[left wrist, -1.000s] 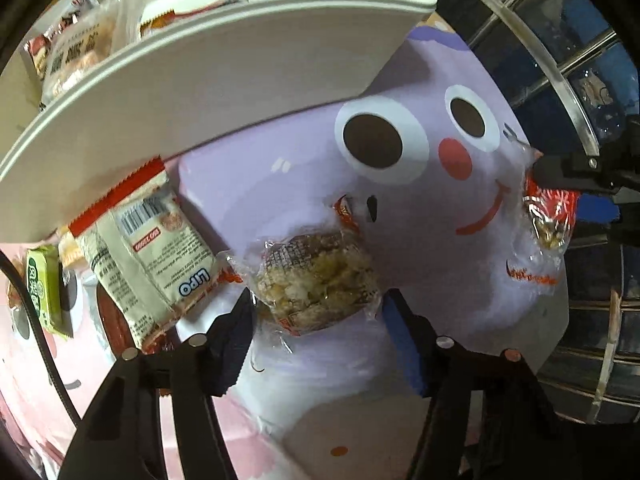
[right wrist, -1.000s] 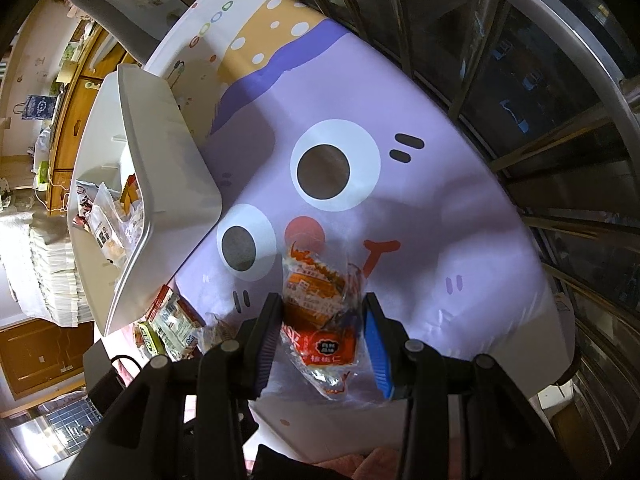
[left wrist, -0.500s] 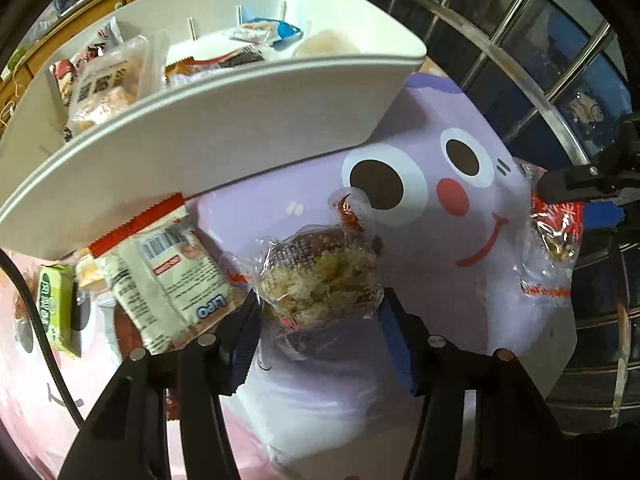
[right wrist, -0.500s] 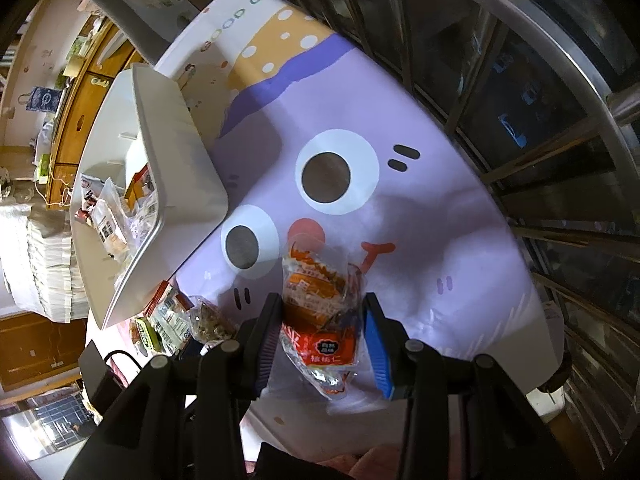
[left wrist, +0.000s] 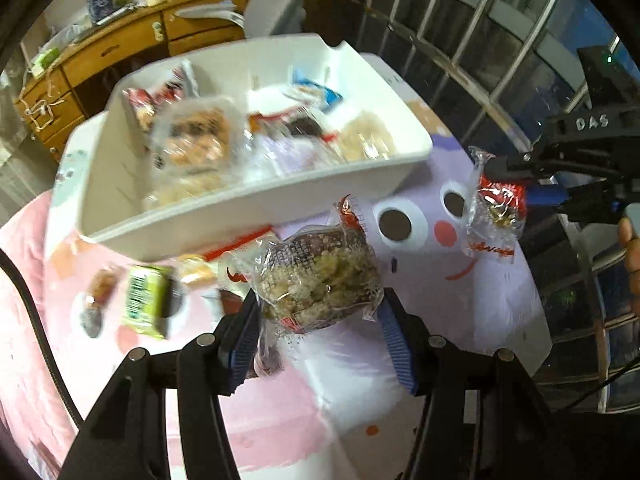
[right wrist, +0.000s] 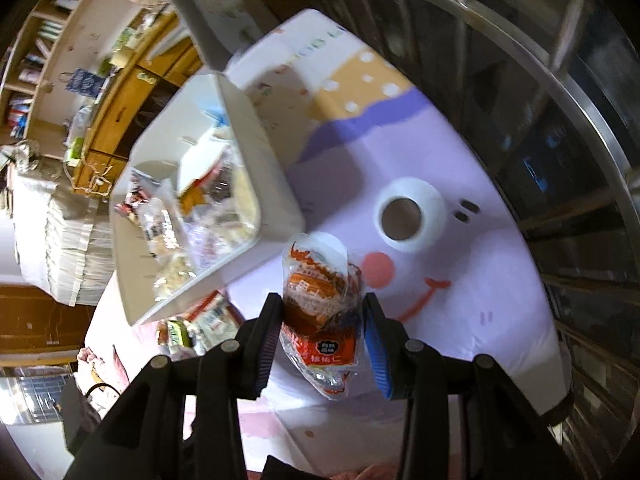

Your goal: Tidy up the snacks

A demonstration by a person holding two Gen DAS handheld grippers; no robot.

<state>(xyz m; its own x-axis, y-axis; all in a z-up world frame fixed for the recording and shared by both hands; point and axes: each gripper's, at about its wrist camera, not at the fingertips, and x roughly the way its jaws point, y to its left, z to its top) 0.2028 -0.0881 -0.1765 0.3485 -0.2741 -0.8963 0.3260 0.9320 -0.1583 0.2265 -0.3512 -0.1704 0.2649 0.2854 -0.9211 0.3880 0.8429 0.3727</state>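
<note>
My left gripper (left wrist: 318, 312) is shut on a clear packet of puffed rice snack (left wrist: 316, 276) and holds it above the table, just in front of the white bin (left wrist: 256, 208). My right gripper (right wrist: 322, 316) is shut on an orange-red snack packet (right wrist: 320, 304) and holds it in the air beside the bin's near corner (right wrist: 280, 216). The right gripper and its packet (left wrist: 496, 208) also show in the left wrist view. The bin holds several snack packets.
The table wears a purple and pink cartoon-face cloth (left wrist: 440, 288). A green packet (left wrist: 146, 300) and small snacks (left wrist: 100, 284) lie left of my left gripper. A window grille (right wrist: 560, 100) runs along the table's far side. Wooden drawers (left wrist: 120, 52) stand behind.
Both grippers have risen with their packets and moved toward the bin, so its inside now shows in both views. The grips have not changed.
</note>
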